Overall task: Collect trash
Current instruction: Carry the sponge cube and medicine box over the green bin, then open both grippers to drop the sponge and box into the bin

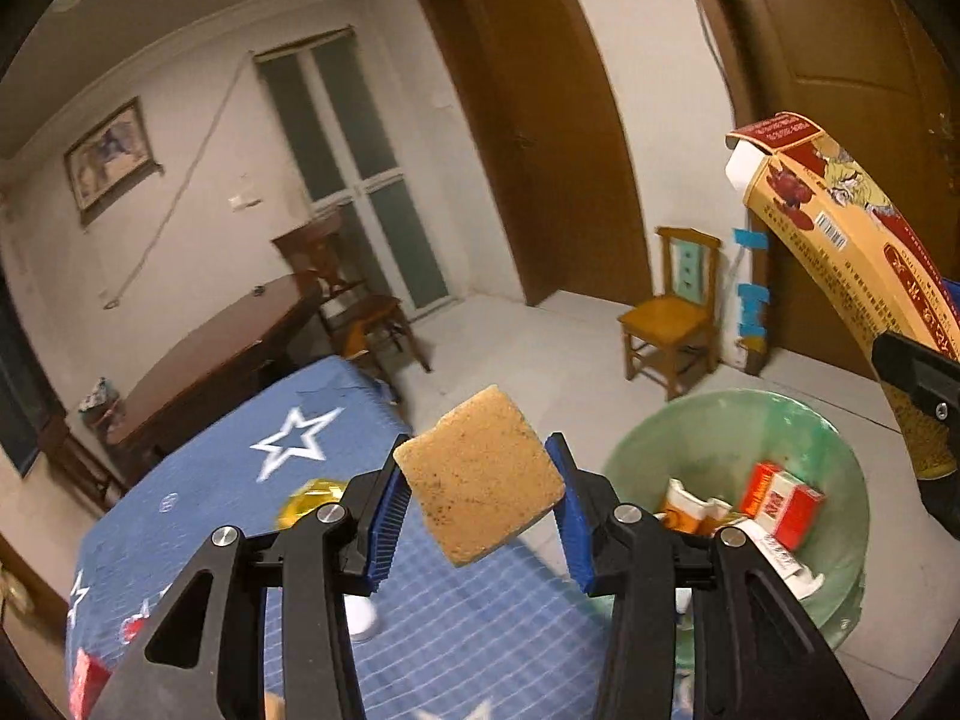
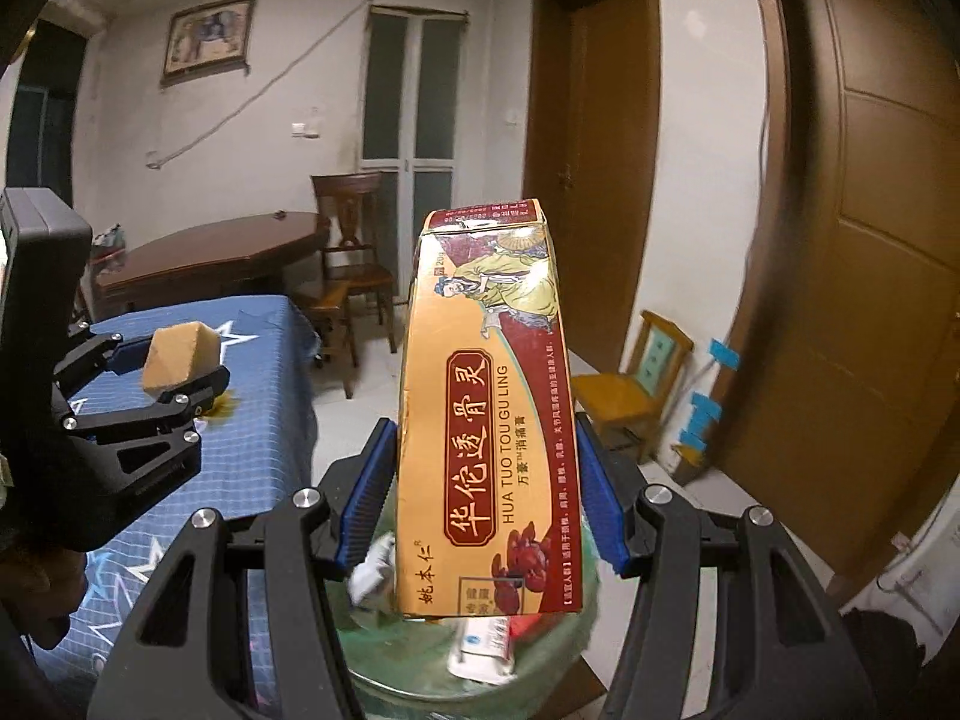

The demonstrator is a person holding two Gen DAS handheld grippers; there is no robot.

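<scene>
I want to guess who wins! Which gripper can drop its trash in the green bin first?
Probably right: its long box hangs directly above the green bin. The left gripper holds its sponge beside the bin.

Trash in the air and trash already in the bin

A tan sponge block [image 1: 480, 474], speckled with dark dots on its lower face, was held up at a tilt, one corner pointing up, above the edge of the blue cloth. A long yellow and red carton [image 2: 486, 414] with Chinese letters and the words HUA TUO TOU GU LING stood almost upright in the air, its top flap a little open, directly over the green trash bin [image 1: 840, 468]. The bin stood on the floor just beside the table. Inside it lay a red and white small box [image 1: 780, 501], an orange and white wrapper [image 1: 684, 510] and a white tube [image 2: 480, 648].
</scene>
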